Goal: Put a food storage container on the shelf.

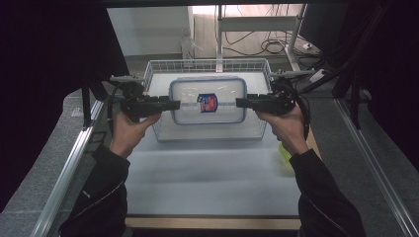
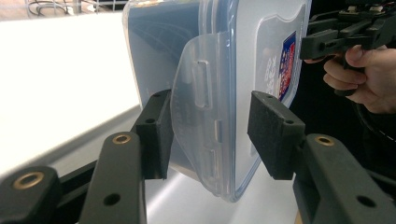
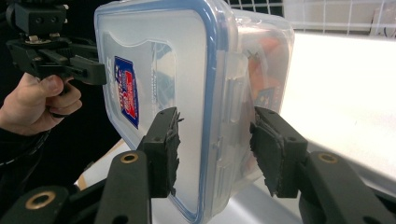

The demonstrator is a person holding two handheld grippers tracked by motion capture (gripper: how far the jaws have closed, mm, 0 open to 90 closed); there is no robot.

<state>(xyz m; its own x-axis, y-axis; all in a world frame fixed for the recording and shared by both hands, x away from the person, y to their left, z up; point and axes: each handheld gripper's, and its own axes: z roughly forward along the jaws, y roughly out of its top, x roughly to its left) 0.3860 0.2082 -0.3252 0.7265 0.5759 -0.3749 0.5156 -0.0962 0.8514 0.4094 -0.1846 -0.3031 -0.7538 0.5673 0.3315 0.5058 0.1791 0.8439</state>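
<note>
A clear plastic container [image 1: 207, 101] with a blue-rimmed lid and a red-and-blue label hangs level over the wire basket [image 1: 207, 61]. My left gripper [image 1: 177, 104] grips its left end and my right gripper [image 1: 238, 102] its right end. In the left gripper view the two pads clamp the container [image 2: 252, 56] across its latch flap, one on the lid and one on the base side. The right gripper view has the pads pressed on the lid and base of the container [image 3: 187, 60]. Something reddish shows through its wall.
The wire basket stands on a white tabletop [image 1: 207, 173], at its far end. A yellow-green object [image 1: 285, 153] lies by the right forearm. Metal rails run down both sides of the table. Cables and a stand sit beyond the basket.
</note>
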